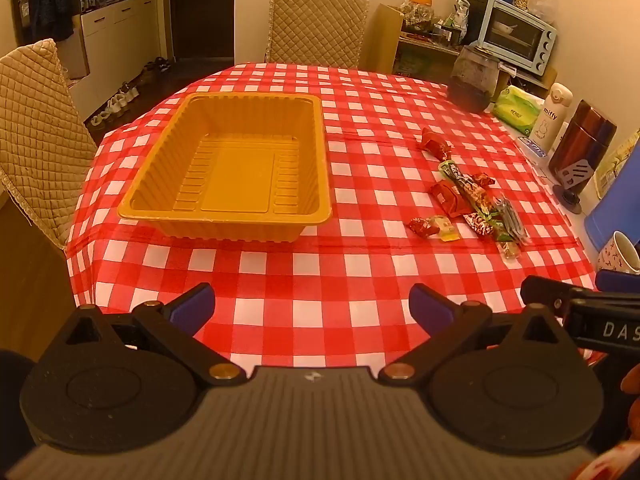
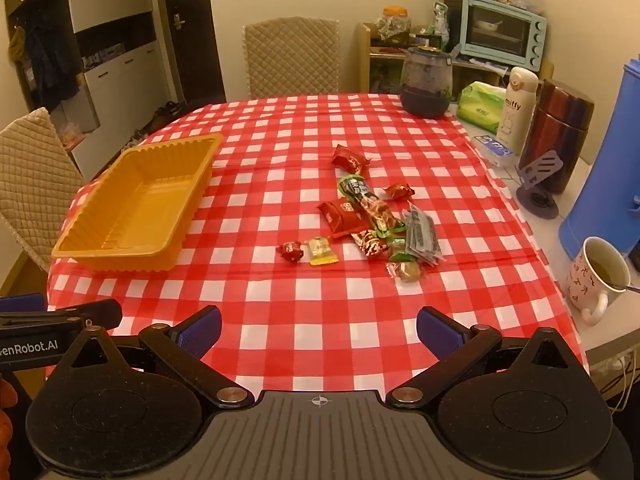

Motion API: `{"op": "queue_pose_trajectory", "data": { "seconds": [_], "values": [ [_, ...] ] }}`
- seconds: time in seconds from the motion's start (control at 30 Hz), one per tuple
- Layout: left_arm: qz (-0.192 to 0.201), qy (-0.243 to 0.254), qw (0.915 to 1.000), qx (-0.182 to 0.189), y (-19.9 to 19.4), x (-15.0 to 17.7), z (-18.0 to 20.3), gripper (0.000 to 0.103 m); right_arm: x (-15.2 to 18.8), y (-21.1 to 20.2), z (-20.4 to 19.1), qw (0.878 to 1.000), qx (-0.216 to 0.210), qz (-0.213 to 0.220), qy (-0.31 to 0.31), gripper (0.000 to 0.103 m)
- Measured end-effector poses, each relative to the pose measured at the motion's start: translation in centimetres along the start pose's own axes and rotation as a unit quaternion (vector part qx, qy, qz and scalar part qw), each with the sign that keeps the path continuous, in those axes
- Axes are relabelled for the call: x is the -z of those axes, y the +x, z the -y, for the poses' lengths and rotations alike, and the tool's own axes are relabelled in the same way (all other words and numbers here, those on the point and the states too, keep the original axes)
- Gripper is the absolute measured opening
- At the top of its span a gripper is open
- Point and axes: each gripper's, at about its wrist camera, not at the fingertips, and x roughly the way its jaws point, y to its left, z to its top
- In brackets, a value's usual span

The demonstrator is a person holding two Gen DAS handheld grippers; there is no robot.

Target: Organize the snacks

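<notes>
An empty orange plastic tray (image 1: 308,152) (image 2: 96,252) sits on the red-and-white checked tablecloth, left of a scatter of several wrapped snacks (image 1: 468,196) (image 2: 372,216). Among them are a red packet (image 2: 340,216), a long green-ended bar (image 2: 368,200), a small yellow candy (image 2: 320,252) and a grey foil pack (image 2: 422,232). My left gripper (image 1: 312,310) hovers open over the table's near edge, in front of the tray. My right gripper (image 2: 319,330) hovers open near the front edge, short of the snacks. Nothing lies between either pair of blue pads.
Along the table's right side stand a dark jar (image 2: 426,84), green tissue pack (image 2: 480,108), white bottle (image 2: 518,108), dark red flask (image 2: 560,132), blue jug (image 2: 608,160) and a mug with drink (image 2: 600,276). Quilted chairs (image 1: 316,26) (image 1: 36,136) stand at the far and left sides.
</notes>
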Motion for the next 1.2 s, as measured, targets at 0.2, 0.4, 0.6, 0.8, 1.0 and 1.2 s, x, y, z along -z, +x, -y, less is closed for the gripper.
{"op": "queue_pose_trajectory", "data": {
  "seconds": [0.2,0.4,0.6,0.8,1.0,1.2],
  "values": [
    [0.001,0.001,1.0000,0.001,-0.04,0.03,0.07,0.103,0.21,-0.29,0.09,1.000,0.000,0.002,0.005,0.103],
    [0.001,0.000,1.0000,0.002,-0.06,-0.02,0.07,0.103,0.17,-0.34,0.11,1.000,0.001,0.002,0.005,0.103],
    [0.002,0.000,1.0000,0.003,-0.08,-0.03,0.03,0.103,0.17,-0.35,0.12,1.000,0.001,0.002,0.004,0.103],
    [0.002,0.000,1.0000,0.003,-0.09,-0.03,0.05,0.103,0.15,-0.39,0.18,1.000,0.000,0.002,0.006,0.103],
    [0.002,0.000,1.0000,0.003,-0.09,-0.06,0.05,0.103,0.14,-0.42,0.35,1.000,0.001,0.002,0.006,0.103],
    [0.002,-0.001,1.0000,0.004,-0.10,-0.06,0.04,0.103,0.09,-0.42,0.49,1.000,0.002,0.002,0.007,0.103]
  ]
}}
